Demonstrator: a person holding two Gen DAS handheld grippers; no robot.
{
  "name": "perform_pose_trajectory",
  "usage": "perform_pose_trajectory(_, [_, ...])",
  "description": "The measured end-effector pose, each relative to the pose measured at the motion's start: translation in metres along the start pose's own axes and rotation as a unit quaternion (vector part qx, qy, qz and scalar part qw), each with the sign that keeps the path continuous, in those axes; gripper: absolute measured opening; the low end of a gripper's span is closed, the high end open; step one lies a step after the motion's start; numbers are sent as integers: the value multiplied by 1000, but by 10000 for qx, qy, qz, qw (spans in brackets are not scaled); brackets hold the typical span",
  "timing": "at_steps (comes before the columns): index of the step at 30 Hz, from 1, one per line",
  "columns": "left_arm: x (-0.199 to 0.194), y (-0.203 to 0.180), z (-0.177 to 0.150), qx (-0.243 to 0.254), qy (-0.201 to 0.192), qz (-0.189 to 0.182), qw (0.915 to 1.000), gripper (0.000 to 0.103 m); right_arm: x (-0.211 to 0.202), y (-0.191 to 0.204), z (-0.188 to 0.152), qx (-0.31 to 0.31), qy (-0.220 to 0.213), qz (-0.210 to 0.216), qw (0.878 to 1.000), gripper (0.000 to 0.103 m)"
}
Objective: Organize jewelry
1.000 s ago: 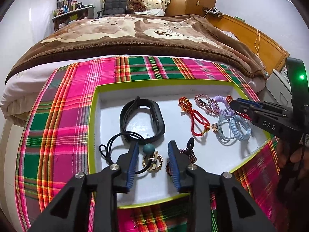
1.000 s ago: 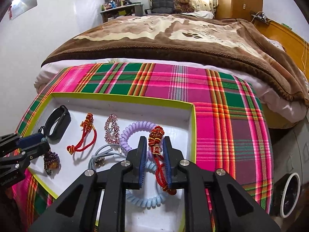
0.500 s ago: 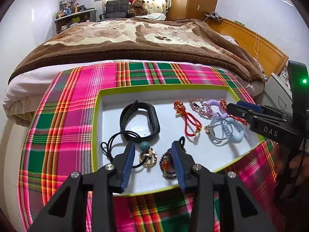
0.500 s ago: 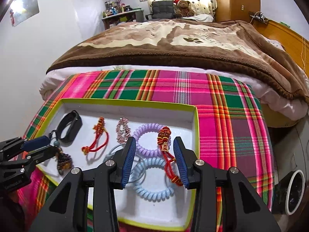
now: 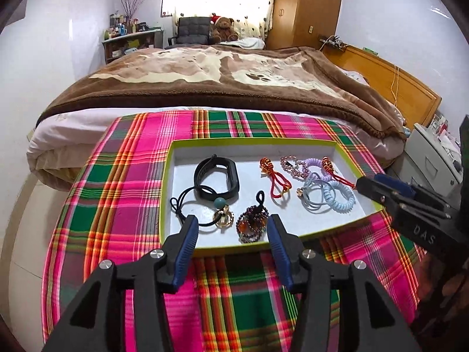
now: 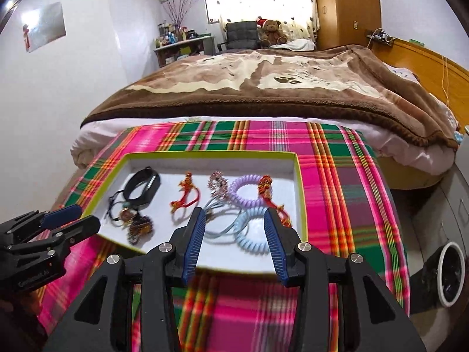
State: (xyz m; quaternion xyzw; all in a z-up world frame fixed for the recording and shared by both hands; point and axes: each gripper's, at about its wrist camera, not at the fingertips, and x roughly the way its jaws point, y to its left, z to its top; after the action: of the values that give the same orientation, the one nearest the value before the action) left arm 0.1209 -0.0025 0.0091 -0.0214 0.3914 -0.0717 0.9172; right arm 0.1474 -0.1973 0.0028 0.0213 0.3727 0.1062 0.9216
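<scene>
A white tray with a lime-green rim (image 5: 167,193) holds the jewelry. In it lie a black wristband (image 5: 231,176), a black cord with a teal bead and gold ring (image 5: 219,204), a dark bead bracelet (image 5: 252,226), a red knot cord (image 5: 278,182), a pink bead bracelet (image 5: 290,165), a lilac coil (image 5: 313,162) and a pale blue coil (image 5: 340,199). My left gripper (image 5: 232,223) hovers over the tray's near edge. Its jaws are opening and nothing is between them. My right gripper (image 6: 234,214) is open and empty above the blue coil (image 6: 249,240), beside a red knotted cord (image 6: 265,189).
The tray sits on a pink and green plaid cloth (image 5: 117,205) at the foot of a bed with a brown blanket (image 5: 205,82). A white cabinet (image 5: 431,158) and a round white-rimmed bin (image 6: 450,272) stand to the right.
Both grippers pulled back and up from the tray while their jaws widened. The right one let go of the red knotted cord, which now lies in the tray.
</scene>
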Motion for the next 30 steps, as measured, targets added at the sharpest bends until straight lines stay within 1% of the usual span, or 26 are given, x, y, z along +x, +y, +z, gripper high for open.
perform_pose_trajectory(5, [-15,-5,-9,21,-182,309,9994,51,-17,7,-13,106,-104,-78,9999,44])
perform_pose_trajectory(10, [-30,-8,-20,12,-321,593,9977,51,-35,17,-27,13,-254,-320,9992,45])
perform_pose_trajectory(14, [-43,-8,-30,-95,-414,629,9971,51,-49,27,-37,-73,-363,-398,9985,46])
perform_pose_trajectory(17, [-53,-8,-37,-124,-554,759,9955,51,-59,34,-45,-120,-442,-477,9978,46])
perform_pose_trajectory(20, [-59,-8,-43,-166,-607,795,9948,51,-67,38,-52,-109,-508,-408,9978,46])
perform_pose_trajectory(22, [-61,-9,-45,-128,-634,905,9938,51,-70,41,-56,-94,-518,-385,9979,46])
perform_pose_trajectory(25, [-64,-7,-47,-202,-645,807,9944,51,-75,42,-59,-59,-593,-412,9974,46])
perform_pose_trajectory(30, [-64,-10,-49,-168,-617,847,9944,51,-79,40,-60,32,-653,-384,9971,46])
